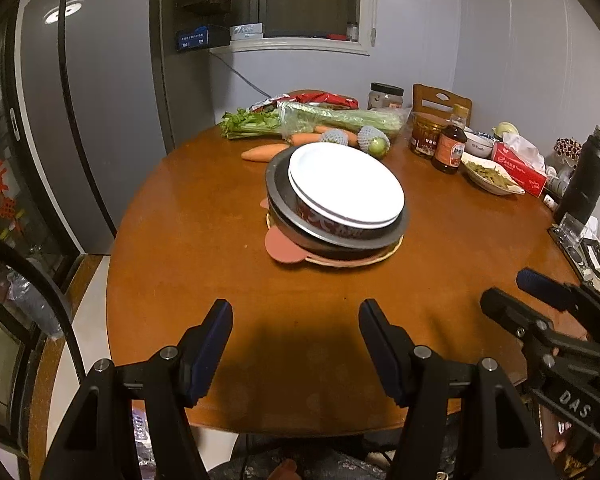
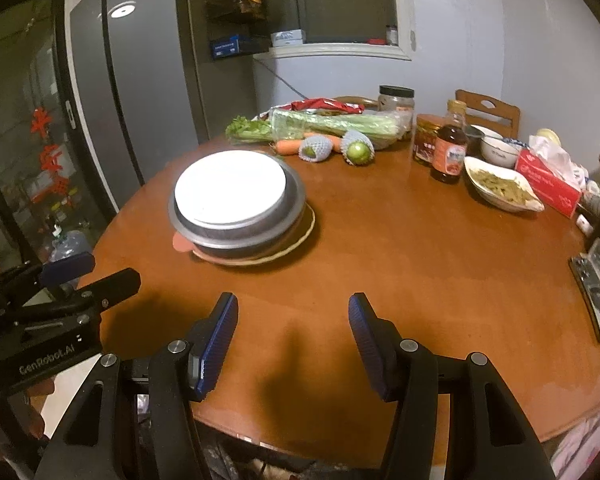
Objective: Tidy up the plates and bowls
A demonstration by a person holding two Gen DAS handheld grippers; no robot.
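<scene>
Both tongs [image 1: 296, 316] [image 2: 293, 312] are held wide and empty; the stacked white plates [image 1: 346, 184] should be approached level from both sides.

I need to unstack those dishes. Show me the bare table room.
Bare wood lies between the dish stack and the oval dish of greens, and along the near table edge before both hand-held grippers. The far edge is crowded: celery, carrots, bottles, tissue box.
</scene>
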